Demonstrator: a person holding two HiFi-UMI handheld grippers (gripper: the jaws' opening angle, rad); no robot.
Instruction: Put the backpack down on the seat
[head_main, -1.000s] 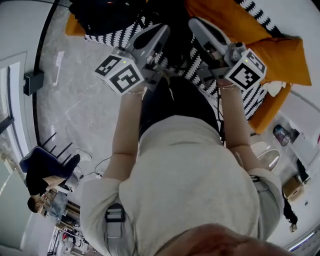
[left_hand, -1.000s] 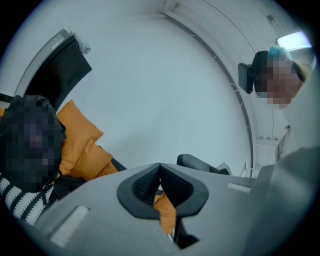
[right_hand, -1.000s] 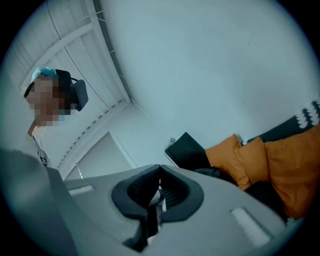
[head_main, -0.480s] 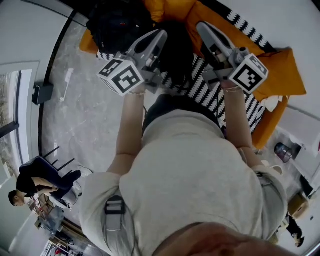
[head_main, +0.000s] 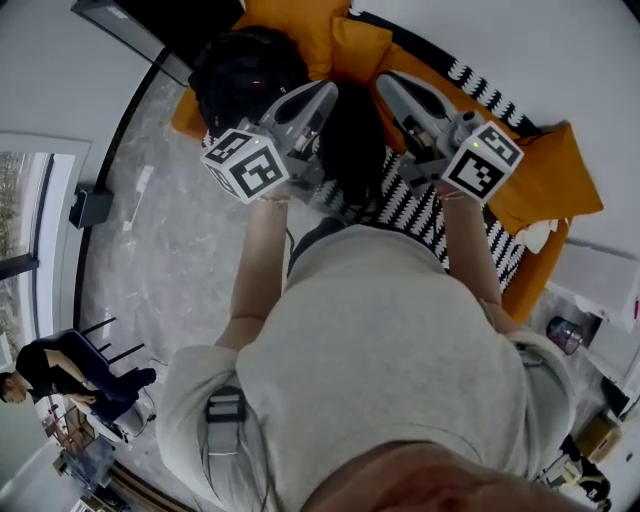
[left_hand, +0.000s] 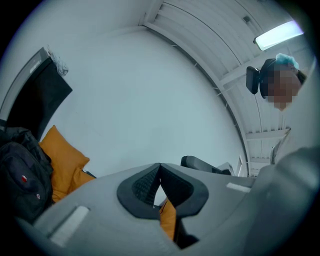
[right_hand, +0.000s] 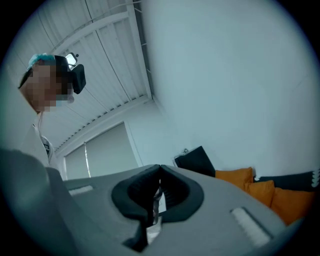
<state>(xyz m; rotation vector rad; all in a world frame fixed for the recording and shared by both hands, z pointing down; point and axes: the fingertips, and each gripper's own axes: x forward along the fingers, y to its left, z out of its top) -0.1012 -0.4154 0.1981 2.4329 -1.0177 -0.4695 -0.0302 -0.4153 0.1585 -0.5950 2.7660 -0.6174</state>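
Observation:
The black backpack (head_main: 242, 75) lies at the left end of the orange sofa seat (head_main: 190, 112), leaning against an orange cushion (head_main: 300, 25). In the left gripper view the backpack (left_hand: 20, 175) shows at the far left beside the cushion (left_hand: 62, 160). My left gripper (head_main: 322, 95) is raised just right of the backpack, apart from it, with its jaws shut and nothing plainly between them (left_hand: 160, 167). My right gripper (head_main: 388, 85) is held level beside it, also shut (right_hand: 159, 172). A dark shape (head_main: 352, 140) between the two grippers cannot be made out.
A black-and-white zigzag throw (head_main: 425, 205) covers the middle of the sofa, with more orange cushions (head_main: 545, 170) to the right. To the left is marble floor (head_main: 170, 250) with a black box (head_main: 90, 205). A person sits at the lower left (head_main: 60, 365).
Both grippers have risen together and stayed shut. The view has swung toward the sofa, so more of the backpack and cushions shows.

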